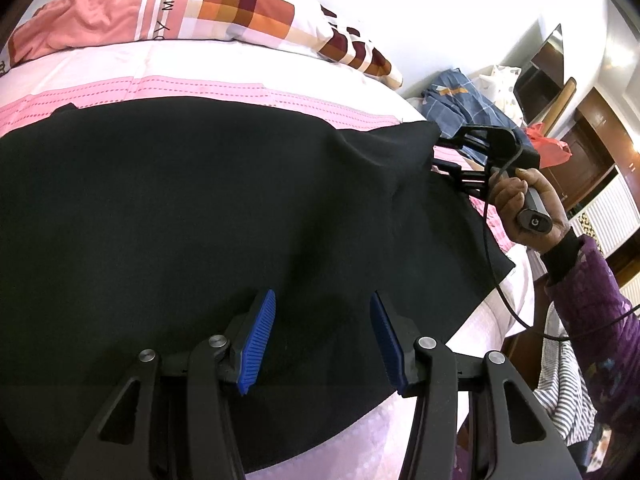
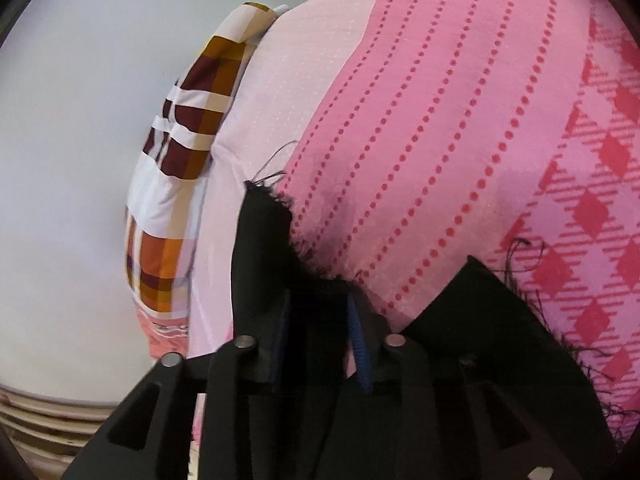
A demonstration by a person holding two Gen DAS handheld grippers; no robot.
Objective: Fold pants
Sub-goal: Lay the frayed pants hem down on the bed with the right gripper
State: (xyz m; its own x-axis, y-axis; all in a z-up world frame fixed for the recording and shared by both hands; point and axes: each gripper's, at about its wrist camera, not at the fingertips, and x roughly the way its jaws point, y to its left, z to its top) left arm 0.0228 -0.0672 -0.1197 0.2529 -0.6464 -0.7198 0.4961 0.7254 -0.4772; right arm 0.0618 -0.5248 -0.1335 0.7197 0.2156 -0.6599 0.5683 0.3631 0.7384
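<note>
Black pants (image 1: 192, 208) lie spread across a pink bed sheet (image 1: 200, 86). My left gripper (image 1: 322, 312) is open, its blue pads hovering just over the near part of the pants, holding nothing. My right gripper (image 1: 444, 152) shows at the far right corner of the pants, lifting that corner. In the right wrist view the right gripper (image 2: 318, 320) is shut on a frayed edge of the black pants (image 2: 264, 240), raised over the pink sheet (image 2: 440, 120).
A checked pillow (image 1: 248, 4) and a pink blanket (image 1: 88, 16) lie at the head of the bed. Blue clothes (image 1: 464, 100) and dark wooden furniture (image 1: 592, 128) stand to the right. Striped fabric (image 1: 564, 392) lies beside the bed.
</note>
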